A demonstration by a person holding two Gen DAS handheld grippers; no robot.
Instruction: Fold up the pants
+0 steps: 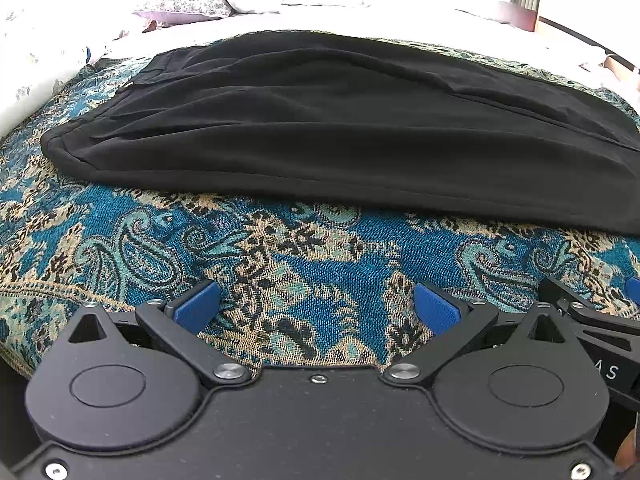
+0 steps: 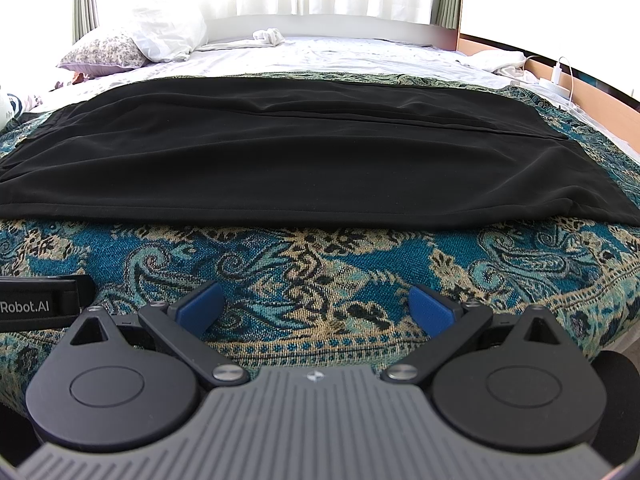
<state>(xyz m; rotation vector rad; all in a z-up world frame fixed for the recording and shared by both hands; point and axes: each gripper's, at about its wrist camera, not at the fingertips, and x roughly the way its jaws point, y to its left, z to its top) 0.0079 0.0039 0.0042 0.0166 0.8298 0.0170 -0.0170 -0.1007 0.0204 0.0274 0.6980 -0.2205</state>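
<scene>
The left gripper (image 1: 316, 306) has its blue fingers (image 1: 198, 304) spread wide and holding nothing, hovering over the paisley blanket (image 1: 280, 264); the right gripper (image 2: 316, 306) is the same, fingers (image 2: 432, 308) wide apart and empty, and sits just beside the left one. Straight ahead of both pairs of fingers, with a strip of bare blanket between, lie the black pants (image 2: 280, 152), spread flat on the bed (image 2: 360, 54). Their long axis runs crosswise to the fingers, left to right. Ahead and to the left of the left fingers is a rounded, gathered end (image 1: 60, 146), probably the waist; ahead and to the right of the right fingers is the squarer far end (image 2: 600, 204). The near long edge (image 2: 320, 216) faces both grippers about equally, so each looks placed to take its own side.
</scene>
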